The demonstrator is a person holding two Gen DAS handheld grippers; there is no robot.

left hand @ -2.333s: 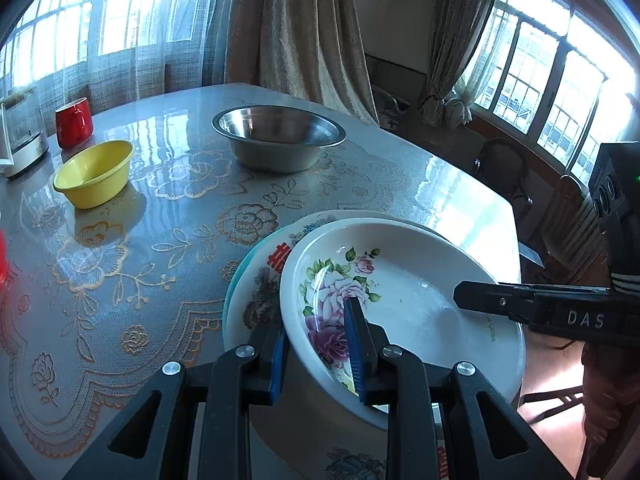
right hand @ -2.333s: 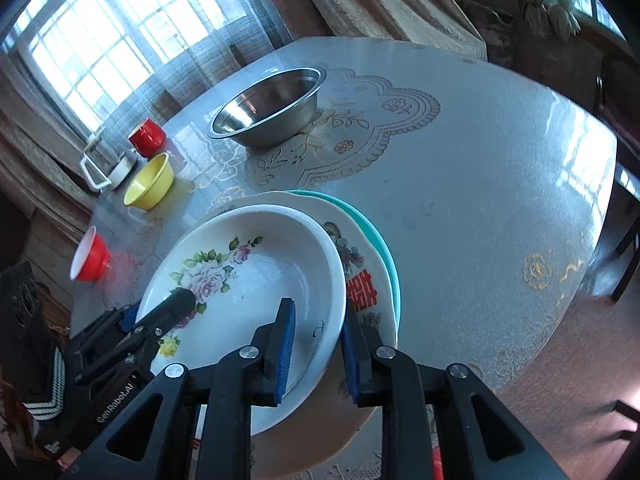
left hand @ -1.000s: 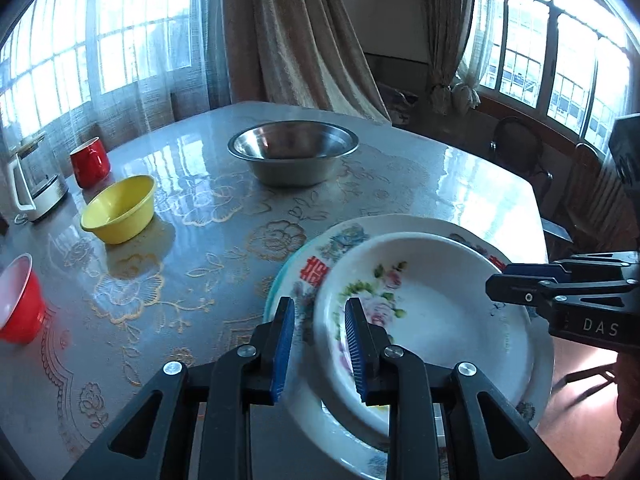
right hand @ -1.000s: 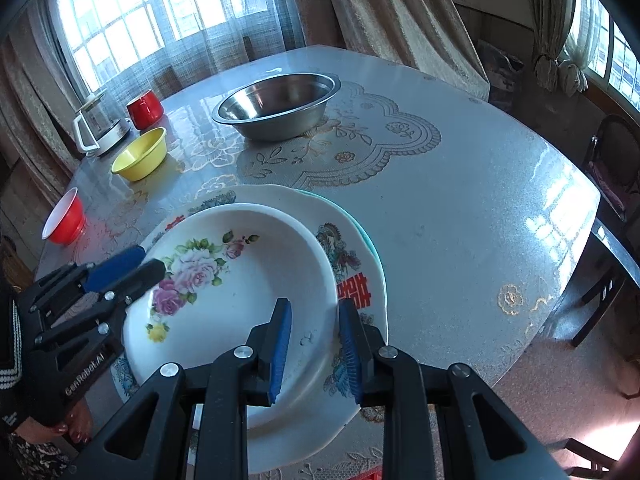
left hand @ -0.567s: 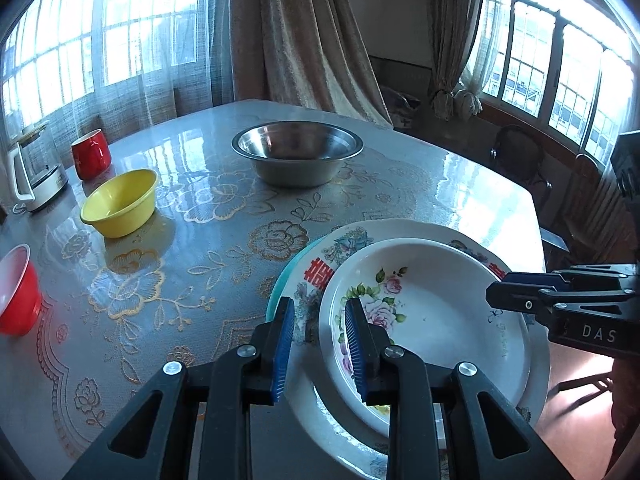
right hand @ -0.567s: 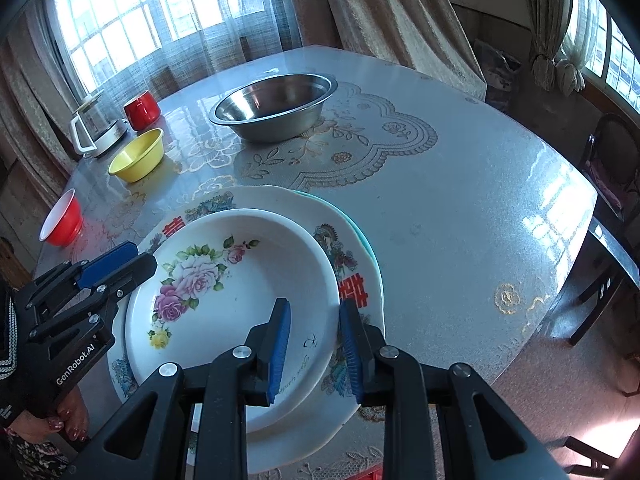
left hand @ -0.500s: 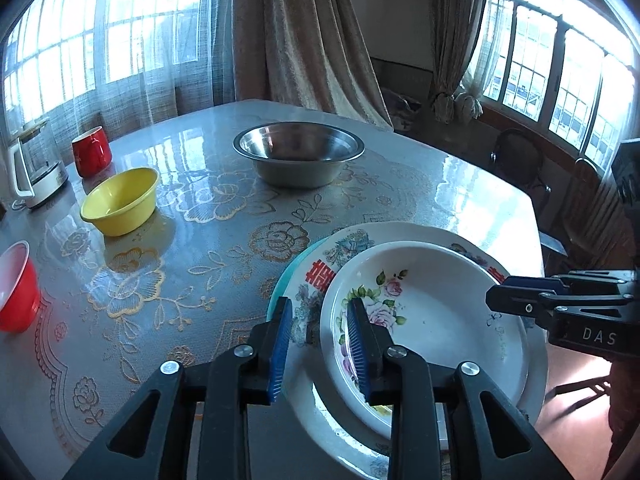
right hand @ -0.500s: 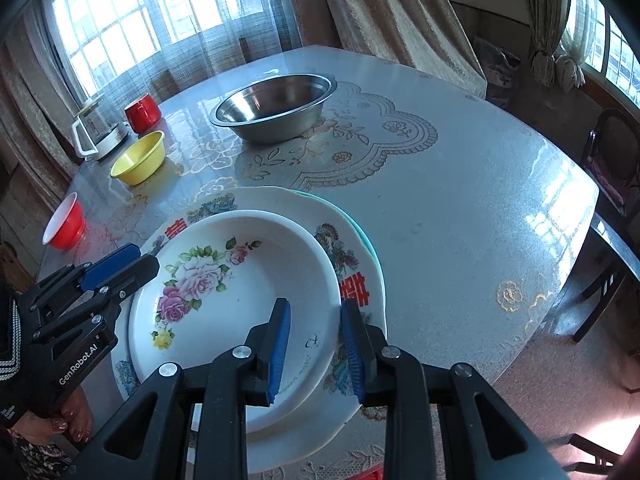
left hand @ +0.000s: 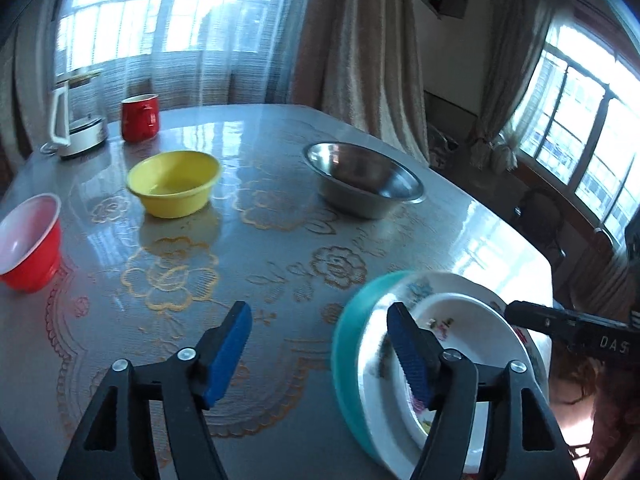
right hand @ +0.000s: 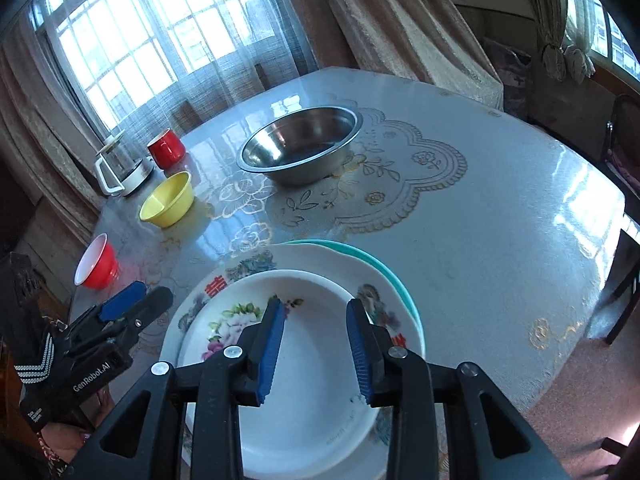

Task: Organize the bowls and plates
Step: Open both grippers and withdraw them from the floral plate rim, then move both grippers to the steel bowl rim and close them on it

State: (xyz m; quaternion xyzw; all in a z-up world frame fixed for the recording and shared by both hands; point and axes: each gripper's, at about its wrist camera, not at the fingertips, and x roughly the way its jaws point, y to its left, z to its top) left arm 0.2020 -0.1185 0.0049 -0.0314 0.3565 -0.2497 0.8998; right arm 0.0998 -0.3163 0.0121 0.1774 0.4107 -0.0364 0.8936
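floral bowl: near table edge, nested on floral plate, which sits on teal plate
right gripper: jaws apart, nothing held, hovering over the floral bowl
left gripper: jaws wide apart, nothing held, beside the stack's left edge; view blurred
steel bowl: farther back, mid table, apart from stack
yellow bowl: left of steel bowl
red bowl: left table edge
red mug: far side, beside kettle
table: glossy, gold floral pattern

Both your left gripper and right gripper now gape wide, off the white floral bowl's rim.
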